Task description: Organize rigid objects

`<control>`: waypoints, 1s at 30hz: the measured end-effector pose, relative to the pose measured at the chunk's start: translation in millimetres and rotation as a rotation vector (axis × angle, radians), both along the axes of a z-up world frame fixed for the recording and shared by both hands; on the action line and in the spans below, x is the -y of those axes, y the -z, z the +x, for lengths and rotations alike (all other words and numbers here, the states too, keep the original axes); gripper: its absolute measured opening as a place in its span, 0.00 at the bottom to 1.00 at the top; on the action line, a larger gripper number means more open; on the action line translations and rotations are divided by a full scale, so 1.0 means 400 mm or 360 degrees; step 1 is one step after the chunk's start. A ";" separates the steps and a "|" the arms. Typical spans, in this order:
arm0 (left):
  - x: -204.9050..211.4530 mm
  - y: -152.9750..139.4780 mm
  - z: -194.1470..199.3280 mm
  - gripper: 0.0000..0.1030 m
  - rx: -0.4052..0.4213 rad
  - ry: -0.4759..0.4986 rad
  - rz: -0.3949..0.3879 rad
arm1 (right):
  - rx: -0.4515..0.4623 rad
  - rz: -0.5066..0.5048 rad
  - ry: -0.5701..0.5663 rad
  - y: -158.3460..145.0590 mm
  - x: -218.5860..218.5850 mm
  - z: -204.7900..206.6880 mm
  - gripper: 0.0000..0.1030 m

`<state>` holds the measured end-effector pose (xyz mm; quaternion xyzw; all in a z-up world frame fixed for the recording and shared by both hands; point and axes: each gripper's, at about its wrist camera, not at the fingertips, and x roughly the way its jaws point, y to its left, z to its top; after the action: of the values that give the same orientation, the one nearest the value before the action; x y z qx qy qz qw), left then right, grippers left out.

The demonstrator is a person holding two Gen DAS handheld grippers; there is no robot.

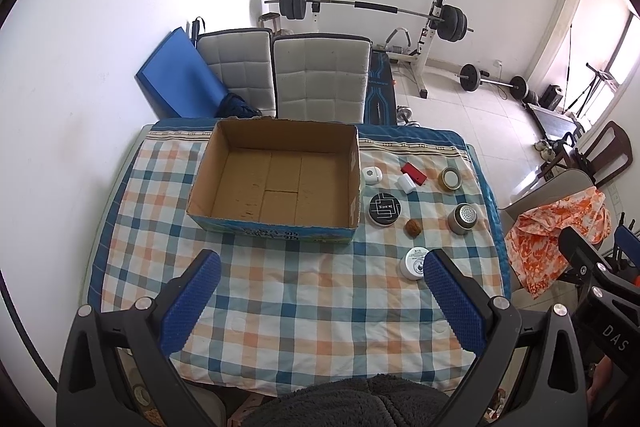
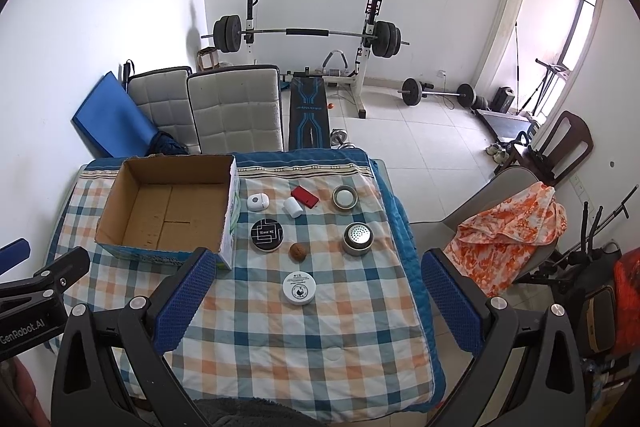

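Your left gripper [image 1: 320,301] and your right gripper [image 2: 312,301] both hang above the near side of the checked cloth [image 2: 340,327], each spread wide with nothing in it, so you can see everything first. The cardboard box [image 1: 276,223] sits open and empty on the left, ready to be filled. The small things lie apart on its right: a white round tin [image 2: 298,289] nearest you, a brown nut [image 2: 298,251], a black round tin [image 2: 267,235] and a metal shaker [image 2: 357,239]. I think the white tin is easiest to take first

box [image 1: 276,179] left, jars [image 2: 267,235] right
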<state>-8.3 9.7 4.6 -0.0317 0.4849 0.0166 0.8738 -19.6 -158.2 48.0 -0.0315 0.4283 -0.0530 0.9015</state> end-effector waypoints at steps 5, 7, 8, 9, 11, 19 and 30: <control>0.001 0.000 0.005 1.00 0.0002 0.0006 0.0007 | 0.0001 -0.0004 0.0001 0.001 -0.003 0.000 1.00; 0.000 0.000 0.006 1.00 -0.0002 0.0006 0.0003 | 0.0003 -0.0004 0.0002 0.001 -0.003 -0.001 1.00; 0.000 0.000 0.008 1.00 -0.0004 0.0006 0.0002 | 0.0002 -0.0005 0.0002 0.001 -0.003 0.000 1.00; 0.001 0.000 0.008 1.00 -0.0004 0.0008 0.0002 | 0.0002 -0.0006 0.0002 0.000 -0.004 0.000 1.00; 0.000 0.000 0.008 1.00 0.0000 0.0008 0.0004 | 0.0003 -0.0005 0.0002 0.000 -0.003 -0.001 1.00; 0.003 -0.002 0.016 1.00 -0.0004 0.0007 0.0002 | 0.0008 -0.0022 0.0007 0.000 -0.003 0.001 1.00; 0.003 -0.003 0.020 1.00 -0.0001 0.0006 0.0006 | 0.0003 -0.0016 0.0004 0.002 -0.002 0.003 1.00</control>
<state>-0.3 8.5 6.0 -0.0293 0.4851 0.0158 0.8738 -18.3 -157.3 47.3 -0.0355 0.4271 -0.0565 0.9017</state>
